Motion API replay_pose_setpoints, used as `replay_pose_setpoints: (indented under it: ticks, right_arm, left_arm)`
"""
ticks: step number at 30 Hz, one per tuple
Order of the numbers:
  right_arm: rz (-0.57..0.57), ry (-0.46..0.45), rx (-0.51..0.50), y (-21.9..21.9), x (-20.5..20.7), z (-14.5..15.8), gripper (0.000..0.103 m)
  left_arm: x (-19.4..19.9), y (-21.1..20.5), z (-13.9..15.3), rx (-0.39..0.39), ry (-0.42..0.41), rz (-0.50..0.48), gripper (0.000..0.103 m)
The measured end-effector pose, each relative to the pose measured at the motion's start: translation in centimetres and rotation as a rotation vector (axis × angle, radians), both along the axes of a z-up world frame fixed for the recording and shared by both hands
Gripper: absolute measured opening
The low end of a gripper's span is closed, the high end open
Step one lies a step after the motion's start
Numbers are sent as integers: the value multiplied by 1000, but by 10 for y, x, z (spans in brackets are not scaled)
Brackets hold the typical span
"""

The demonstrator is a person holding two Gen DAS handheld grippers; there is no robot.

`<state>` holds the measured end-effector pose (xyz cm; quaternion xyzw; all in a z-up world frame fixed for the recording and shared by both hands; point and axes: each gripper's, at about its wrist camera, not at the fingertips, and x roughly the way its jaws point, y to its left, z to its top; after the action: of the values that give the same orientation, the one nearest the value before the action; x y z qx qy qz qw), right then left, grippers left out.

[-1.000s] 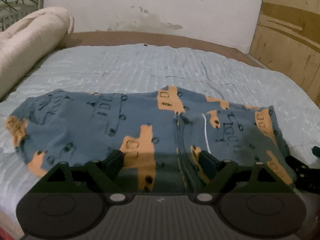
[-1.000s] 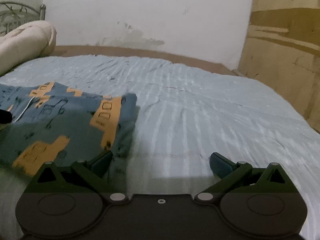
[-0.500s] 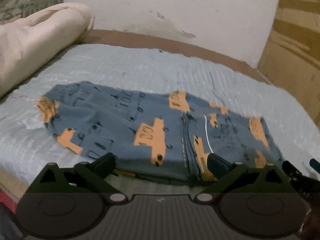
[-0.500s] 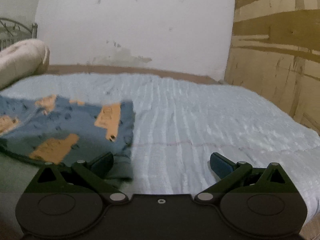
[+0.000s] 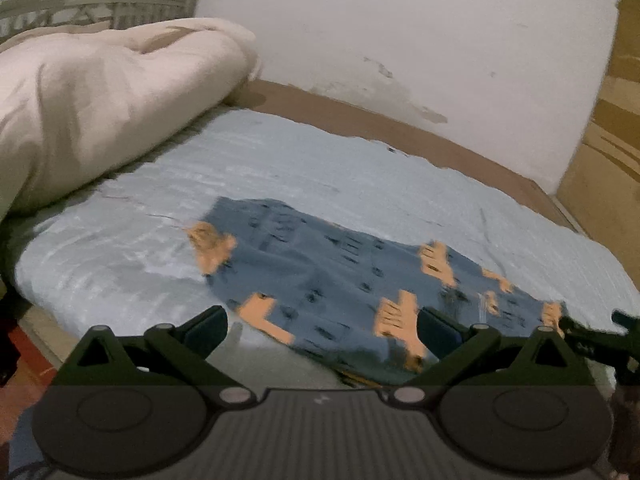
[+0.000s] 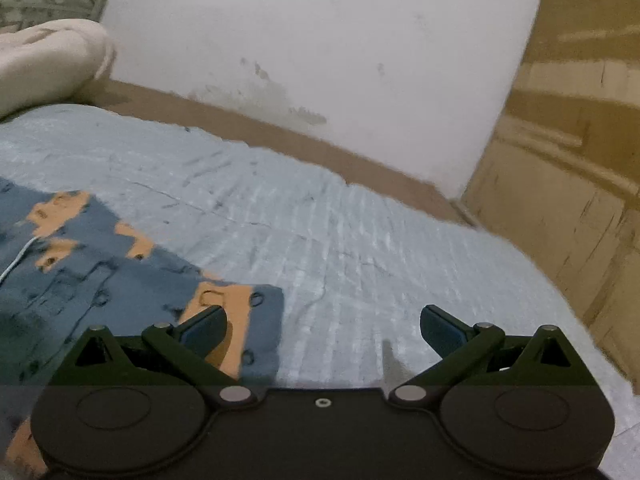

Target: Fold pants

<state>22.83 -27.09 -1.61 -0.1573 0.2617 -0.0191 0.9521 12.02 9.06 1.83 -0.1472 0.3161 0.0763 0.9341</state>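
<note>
Folded pants point(image 5: 360, 280) lie near the bed's point(image 5: 120, 272) front edge; left gripper point(image 5: 322, 330) and right gripper point(image 6: 322, 326) gape, empty.

Left gripper point(image 5: 322, 330) and right gripper point(image 6: 322, 326) fingers spread wide, empty.

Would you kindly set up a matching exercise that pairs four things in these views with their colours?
Things:
1. pants
2. bed cover
3. rolled duvet
4. wall

Colours:
A. cream
B. white with stains
C. blue with orange vehicle print
D. pale blue

Pairs: 1-C, 2-D, 3-A, 4-B
</note>
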Motion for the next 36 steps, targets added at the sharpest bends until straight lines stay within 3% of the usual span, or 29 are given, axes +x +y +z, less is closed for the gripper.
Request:
replay_pose_setpoints:
  ticks: [3, 7, 11, 17, 20, 22, 27, 36]
  right_arm:
    - [66, 70, -10, 9, 3, -18, 102]
    - [60, -53, -69, 20, -18, -8, 102]
    - [115, -90, 14, 39, -34, 9, 102]
    - [249, -69, 185, 84, -45, 16, 102]
    - [279, -48, 213, 99, -44, 5, 102]
    - [270, -4, 180, 109, -42, -16, 102]
    - [269, -65, 182, 109, -47, -26, 102]
    - [254, -113, 117, 116, -57, -33, 102]
  left_arm:
    - [7, 16, -10, -9, 39, 65, 102]
    - [8, 35, -19, -18, 44, 109, 102]
    - [11, 47, -24, -23, 9, 118, 102]
    - [38, 48, -34, 16, -24, 96, 102]
    - [45, 49, -43, 18, -54, 138, 102]
    - [45, 48, -49, 61, -77, 163, 102]
    - [41, 32, -51, 180, -143, 129, 102]
    - [37, 24, -50, 165, -236, -9, 102]
